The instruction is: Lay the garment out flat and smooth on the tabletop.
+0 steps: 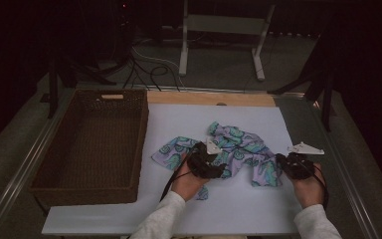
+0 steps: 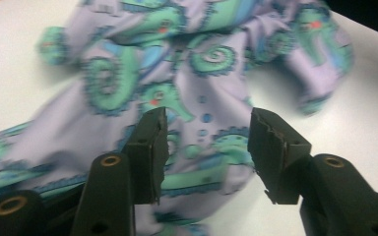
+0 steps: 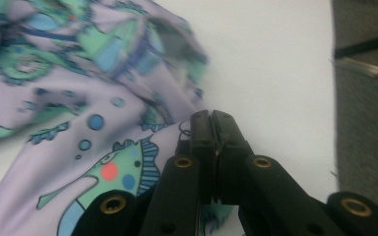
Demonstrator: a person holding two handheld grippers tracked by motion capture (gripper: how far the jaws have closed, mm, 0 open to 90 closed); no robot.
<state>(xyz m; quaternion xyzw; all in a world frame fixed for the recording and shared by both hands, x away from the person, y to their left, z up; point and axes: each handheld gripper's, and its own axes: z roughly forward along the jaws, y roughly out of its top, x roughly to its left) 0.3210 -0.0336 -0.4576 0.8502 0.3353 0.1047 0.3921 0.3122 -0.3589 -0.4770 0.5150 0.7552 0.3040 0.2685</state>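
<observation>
High view — garment (image 1: 238, 149) near table (image 1: 258, 219) edge

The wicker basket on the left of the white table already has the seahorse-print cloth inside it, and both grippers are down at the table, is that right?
Not quite. The wicker basket is empty in the high view. The seahorse-print cloth lies crumpled on the white table, right of the basket. Both grippers are indeed at it: the left gripper open over the fabric, the right gripper shut at the cloth's edge.

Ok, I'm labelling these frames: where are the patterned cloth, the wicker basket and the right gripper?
patterned cloth (image 1: 238, 144): high view, its middle folds.
wicker basket (image 1: 140, 144): high view, its right wall.
right gripper (image 3: 211, 118): right gripper view, the closed jaw tips.
</observation>
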